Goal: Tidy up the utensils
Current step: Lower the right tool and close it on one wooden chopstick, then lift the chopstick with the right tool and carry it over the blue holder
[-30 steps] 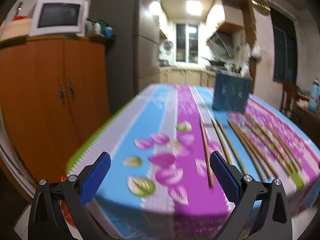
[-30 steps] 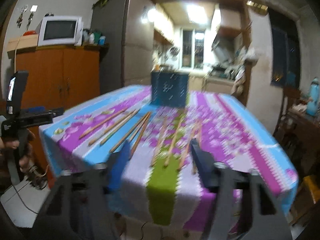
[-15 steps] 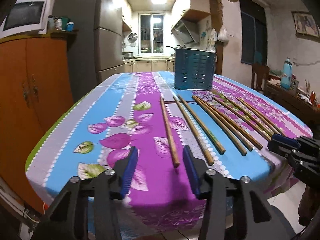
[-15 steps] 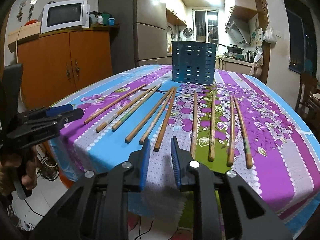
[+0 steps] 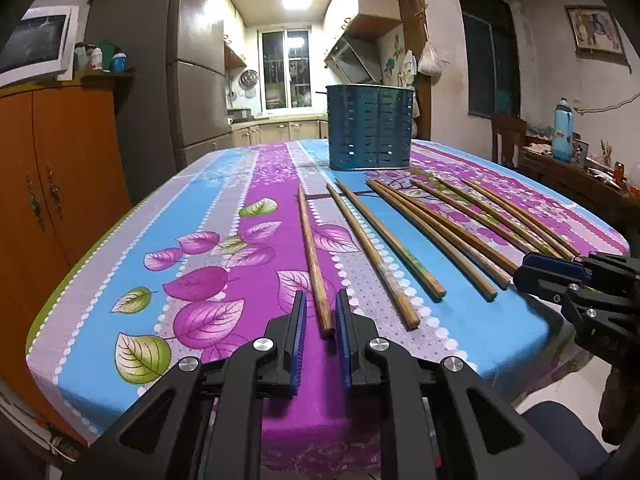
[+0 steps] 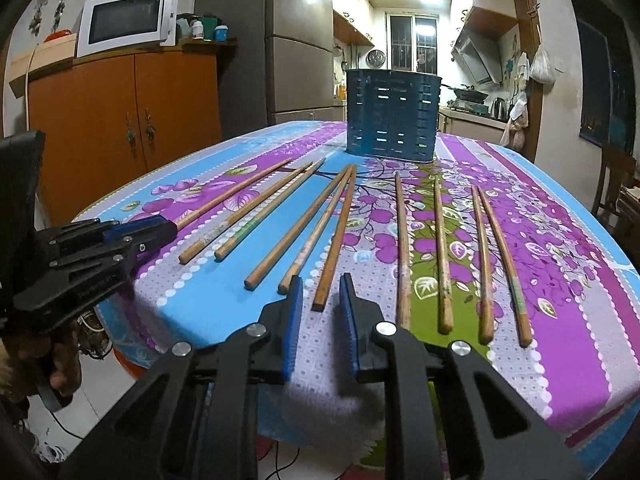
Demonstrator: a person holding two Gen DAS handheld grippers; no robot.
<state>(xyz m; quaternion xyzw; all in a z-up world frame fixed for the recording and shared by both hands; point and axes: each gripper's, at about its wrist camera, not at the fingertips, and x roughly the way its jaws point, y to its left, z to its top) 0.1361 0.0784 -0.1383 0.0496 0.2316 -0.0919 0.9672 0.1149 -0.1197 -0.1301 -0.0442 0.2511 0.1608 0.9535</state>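
Chopsticks (image 5: 314,264) at the table's (image 5: 120,280) near edge, one end each between the just-narrowing, not yet clamped jaws of left gripper (image 5: 320,320) and right gripper (image 6: 320,308): close squarely, then lift level toward the holder (image 5: 370,136) by the far edge.

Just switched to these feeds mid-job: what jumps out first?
A row of long wooden chopsticks fans across the bright purple and blue floral tablecloth, with a dark teal slotted holder standing behind them. The left gripper has narrowed around the near end of the leftmost chopstick, and the right gripper brackets the end of a middle chopstick.
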